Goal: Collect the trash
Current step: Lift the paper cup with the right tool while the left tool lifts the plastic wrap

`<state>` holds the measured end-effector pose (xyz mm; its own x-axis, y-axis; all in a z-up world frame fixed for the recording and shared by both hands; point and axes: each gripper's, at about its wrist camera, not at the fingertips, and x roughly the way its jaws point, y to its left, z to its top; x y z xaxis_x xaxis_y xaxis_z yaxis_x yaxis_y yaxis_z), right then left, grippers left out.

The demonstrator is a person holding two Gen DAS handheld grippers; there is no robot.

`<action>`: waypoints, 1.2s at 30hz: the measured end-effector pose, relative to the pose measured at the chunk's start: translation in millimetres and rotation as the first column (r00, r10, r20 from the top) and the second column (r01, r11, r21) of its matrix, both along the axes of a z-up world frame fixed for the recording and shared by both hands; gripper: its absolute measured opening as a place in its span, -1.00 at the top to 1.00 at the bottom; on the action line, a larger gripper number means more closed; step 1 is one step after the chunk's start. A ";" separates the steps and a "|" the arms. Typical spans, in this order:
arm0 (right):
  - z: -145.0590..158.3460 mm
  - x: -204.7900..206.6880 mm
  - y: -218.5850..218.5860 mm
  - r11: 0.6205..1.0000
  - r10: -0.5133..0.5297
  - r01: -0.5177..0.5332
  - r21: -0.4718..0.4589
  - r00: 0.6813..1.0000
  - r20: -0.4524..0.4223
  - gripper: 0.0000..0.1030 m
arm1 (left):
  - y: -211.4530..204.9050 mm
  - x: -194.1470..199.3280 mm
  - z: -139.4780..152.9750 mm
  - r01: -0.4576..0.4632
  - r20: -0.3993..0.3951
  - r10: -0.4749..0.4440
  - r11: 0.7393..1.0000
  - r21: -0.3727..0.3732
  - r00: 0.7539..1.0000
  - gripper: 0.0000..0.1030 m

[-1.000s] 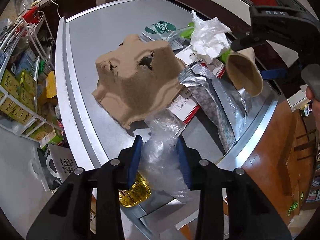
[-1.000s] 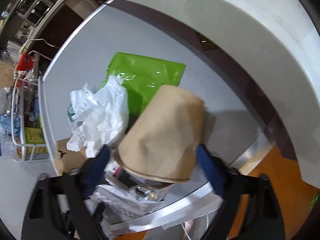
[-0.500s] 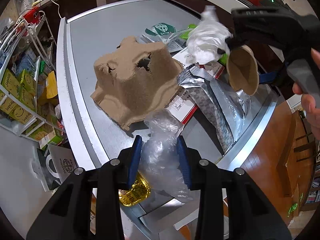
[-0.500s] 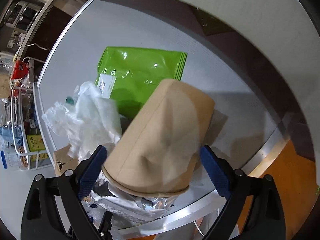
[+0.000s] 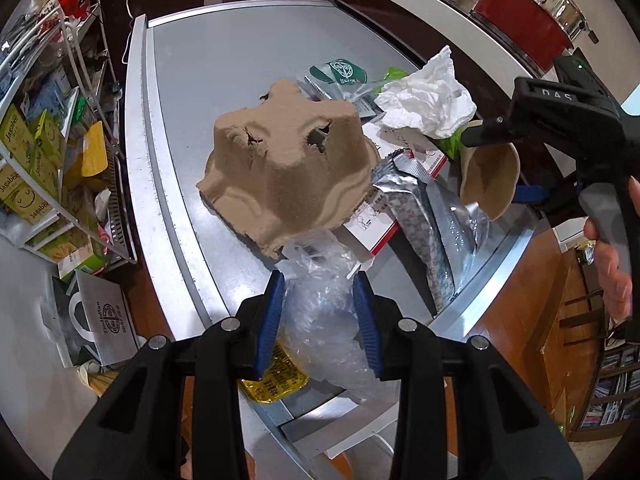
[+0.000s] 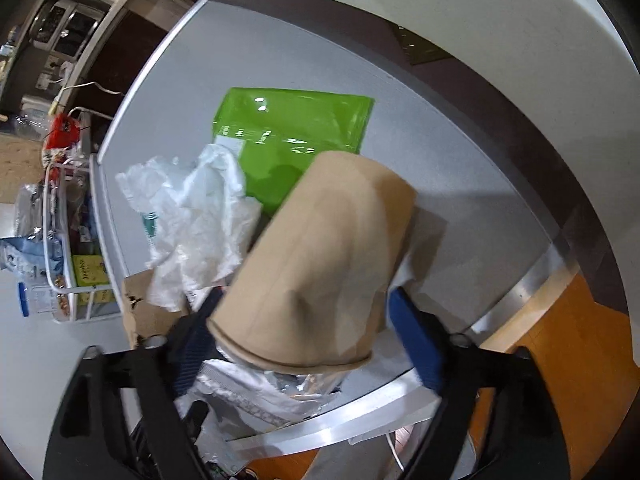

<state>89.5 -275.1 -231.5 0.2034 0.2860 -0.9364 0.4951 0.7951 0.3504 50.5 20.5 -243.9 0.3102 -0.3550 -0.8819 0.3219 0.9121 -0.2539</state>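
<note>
left hand-held gripper point(image 5: 320, 312), closed on a crumpled clear plastic bag point(image 5: 320, 320): the film bunches between the blue pads, and the slack hangs below the jaws over the near edge of the desk point(image 5: 192, 80), probably so the bag serves as the collecting sack. just ahead of the fingertips an upturned moulded-pulp cup carrier point(image 5: 288, 176) sits on the desk, its edge resting over a red-and-white carton point(image 5: 376, 220); to the right of the carton lies a silver foil pouch point(image 5: 432, 216), reaching to the desk's metal rim.

right hand-held gripper point(image 6: 308, 332), gripping a brown paper cup point(image 6: 320, 264): the pads pinch the cup near its rolled rim, one on each side, denting the wall, so the cup lies sideways with its base pointing away from the gripper and its mouth toward the wrist. the cup appears held clear of the desk, above the foil pouch; contact underneath cannot be confirmed. beyond the cup's base a green glossy packet point(image 6: 292, 136) lies flat on the desk. left of the cup, a crumpled white tissue point(image 6: 200, 220) rests on the pile, just beside the left pad.

judgement: the cup is lifted out of the heap but not yet bagged; carrier, carton, pouch, tissue and packet remain to collect.
</note>
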 end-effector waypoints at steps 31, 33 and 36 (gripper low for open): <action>-1.4 -11.6 -6.5 0.986 -0.061 0.058 0.156 0.998 0.015 -0.73 | -4.2 -5.8 13.9 0.008 0.026 -0.009 1.000 0.009 1.000 0.28; 5.9 -16.9 -4.8 0.985 -0.051 0.045 0.168 0.998 0.032 -0.73 | -2.8 -6.4 17.6 0.009 0.029 -0.009 1.000 0.001 1.000 0.28; 16.4 -25.5 -2.7 0.983 -0.034 0.023 0.180 0.998 0.059 -0.73 | 1.3 -7.3 24.7 0.004 0.040 -0.004 1.000 -0.012 0.999 0.28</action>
